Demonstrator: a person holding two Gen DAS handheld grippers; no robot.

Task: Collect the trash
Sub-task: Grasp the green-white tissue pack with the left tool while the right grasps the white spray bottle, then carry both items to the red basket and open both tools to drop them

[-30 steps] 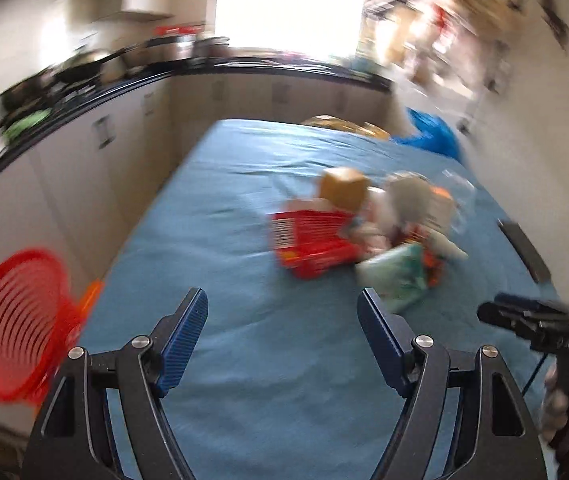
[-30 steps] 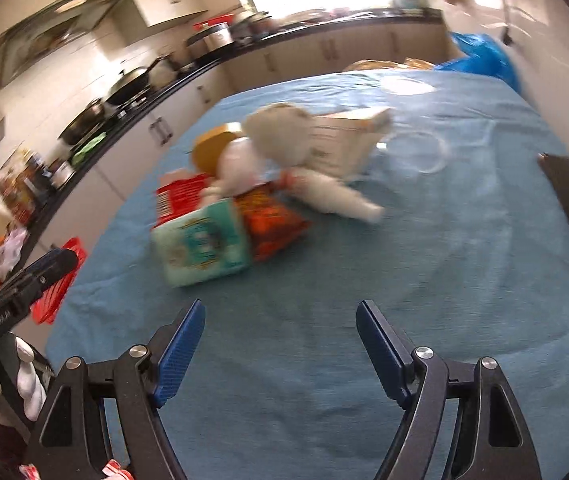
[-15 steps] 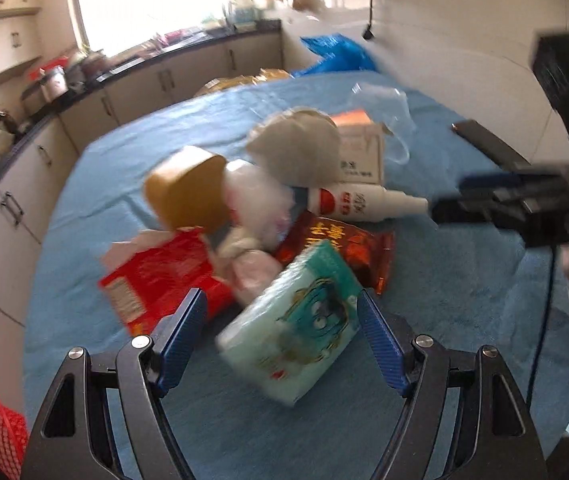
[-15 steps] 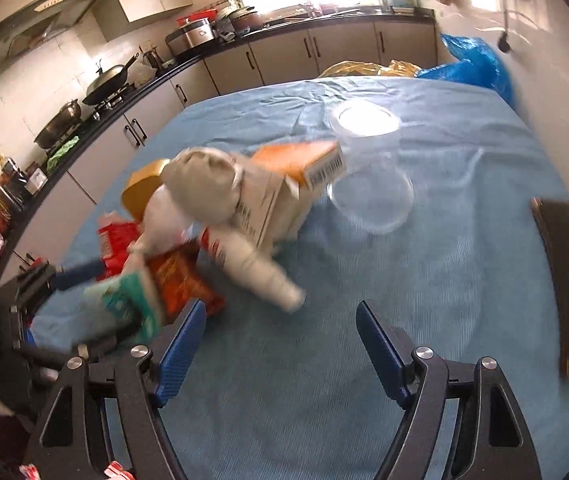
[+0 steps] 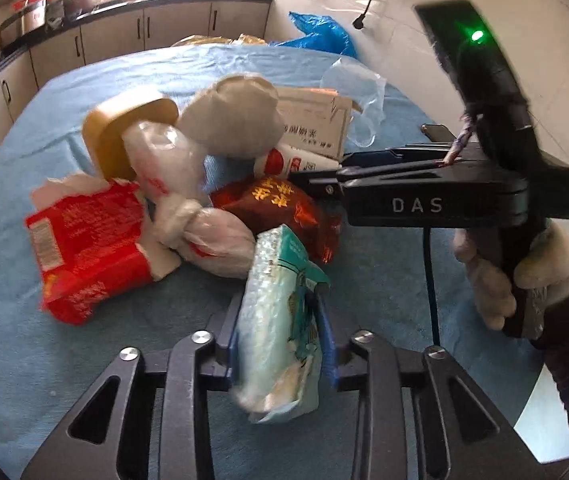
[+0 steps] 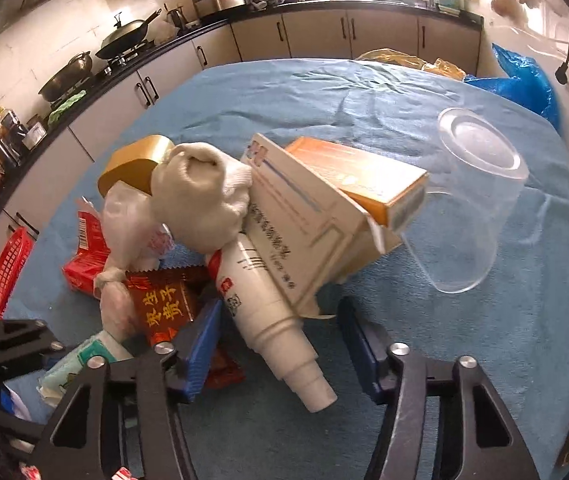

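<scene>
While apparently pinching, left hand-held gripper (image 5: 278, 322) holds tissue pack (image 5: 280, 320).

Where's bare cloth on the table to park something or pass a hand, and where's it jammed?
Free: the blue cloth between the trash pile and the far counter, and the near strip right of the white bottle, below the clear cup. Crowded: the centre, where red pack, knotted bag and boxes overlap.

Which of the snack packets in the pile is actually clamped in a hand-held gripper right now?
The pale green packet, between the left hand-held gripper pads; the red ones lie free.
</scene>
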